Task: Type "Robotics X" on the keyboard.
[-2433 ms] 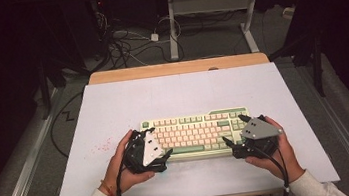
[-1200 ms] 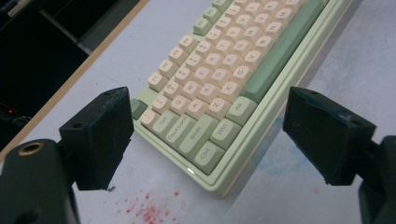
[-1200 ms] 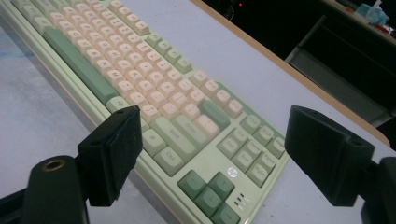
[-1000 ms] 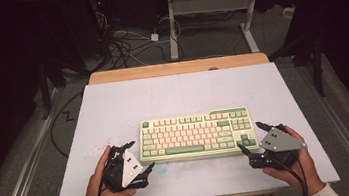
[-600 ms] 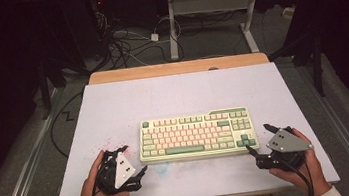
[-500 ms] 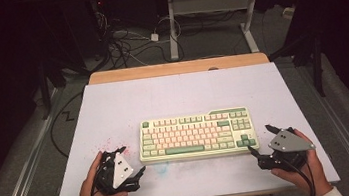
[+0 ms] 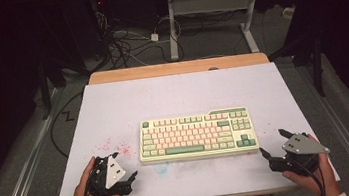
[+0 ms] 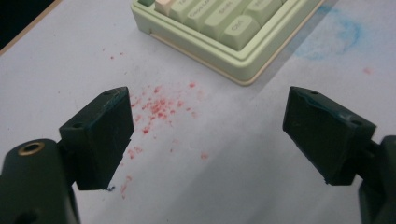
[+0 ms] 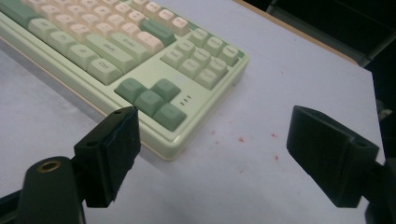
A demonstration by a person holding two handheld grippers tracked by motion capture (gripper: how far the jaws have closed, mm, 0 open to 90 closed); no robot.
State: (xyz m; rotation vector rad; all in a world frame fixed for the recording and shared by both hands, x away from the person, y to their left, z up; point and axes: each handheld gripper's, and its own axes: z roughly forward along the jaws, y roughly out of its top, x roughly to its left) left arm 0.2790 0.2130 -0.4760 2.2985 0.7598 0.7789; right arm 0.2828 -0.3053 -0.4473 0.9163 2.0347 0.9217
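— Jaws are seen spread wide on both grippers; nothing is held. From above, the left gripper (image 7: 121,172) is placed near the keyboard (image 7: 197,134), off its front left corner, the right gripper (image 7: 275,147) off its front right.

— And close up?

— Red specks (image 8: 156,109) are seen between the left jaws, the keyboard's corner (image 8: 219,37) beyond. Green arrow keys (image 9: 152,100) are seen just beyond the right jaws.

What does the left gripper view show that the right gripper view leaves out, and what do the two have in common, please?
Left gripper view: a dense patch of red specks between the open jaws, a faint blue smudge on the table cover, and the keyboard's front left corner.

Right gripper view: the keyboard's dark green arrow keys, three small indicator dots, and the table's wooden edge.

Shared: the pale green keyboard lying on the white table cover, framed by two black jaws standing wide apart with nothing held.
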